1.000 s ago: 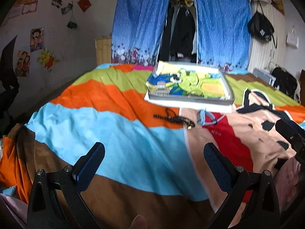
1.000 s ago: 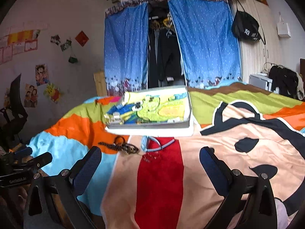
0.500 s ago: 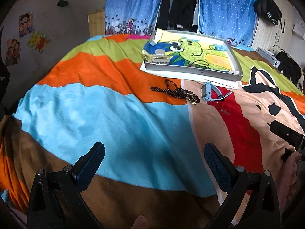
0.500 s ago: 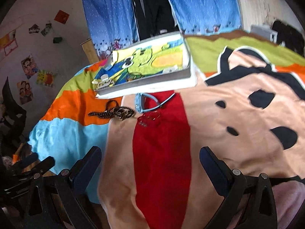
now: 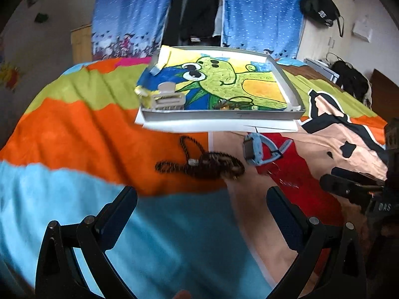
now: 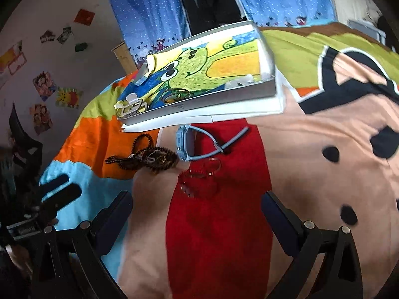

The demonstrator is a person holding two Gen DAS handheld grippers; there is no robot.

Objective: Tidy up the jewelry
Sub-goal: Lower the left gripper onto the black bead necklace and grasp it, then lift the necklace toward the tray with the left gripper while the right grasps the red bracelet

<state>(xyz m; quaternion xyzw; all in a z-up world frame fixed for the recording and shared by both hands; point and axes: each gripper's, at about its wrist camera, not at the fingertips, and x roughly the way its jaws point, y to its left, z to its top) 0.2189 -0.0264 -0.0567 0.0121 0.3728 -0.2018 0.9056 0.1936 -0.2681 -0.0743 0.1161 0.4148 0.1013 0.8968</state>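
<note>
Two hand-held grippers, left (image 5: 202, 206) and right (image 6: 197, 209), hover with jaws spread wide and empty above a colourful bedspread (image 5: 74, 124), where a dark beaded necklace (image 5: 204, 165) and blue watch (image 5: 259, 149) lie just before a shallow tray (image 5: 224, 117).

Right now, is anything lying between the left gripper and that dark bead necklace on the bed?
Nothing visible does. The left gripper is open above bare blanket, and only blanket lies between it and the bead necklace. The blue watch sits off to the necklace's right.

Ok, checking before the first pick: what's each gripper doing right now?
Left gripper: open, holding nothing, above the bedspread.
Right gripper: open, holding nothing.
</note>
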